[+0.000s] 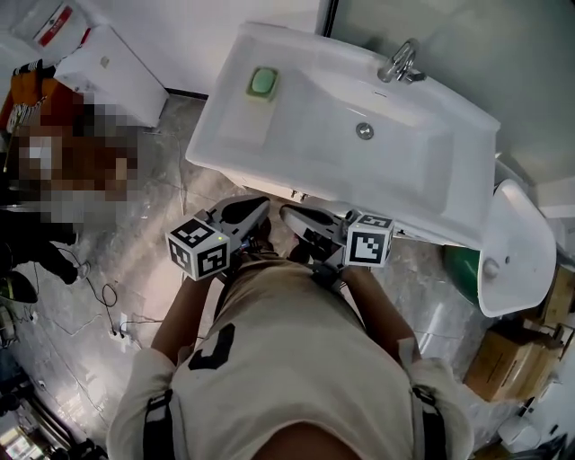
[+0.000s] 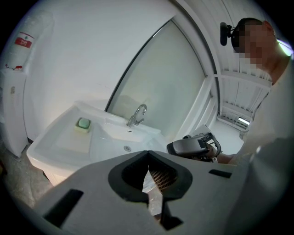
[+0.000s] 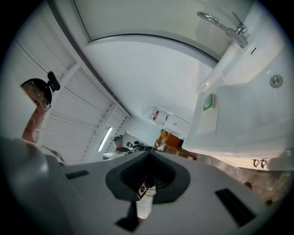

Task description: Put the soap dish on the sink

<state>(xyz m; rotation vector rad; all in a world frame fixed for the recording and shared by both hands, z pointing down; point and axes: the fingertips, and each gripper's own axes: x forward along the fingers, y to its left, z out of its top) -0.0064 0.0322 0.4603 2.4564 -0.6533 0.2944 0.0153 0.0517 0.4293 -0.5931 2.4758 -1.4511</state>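
Far left: white unit w/ red-white label, print too small to read. Soap dish w/ green bar sits flat on the sink, on its left ledge near the rear-left corner; approx square, long axis seems to run along the left edge, bare ledge in front of it, basin then faucet at rear edge to its right. Left gripper & right gripper, each w/ jaws together on nothing, hang side by side just off the front edge, apart from the sink.
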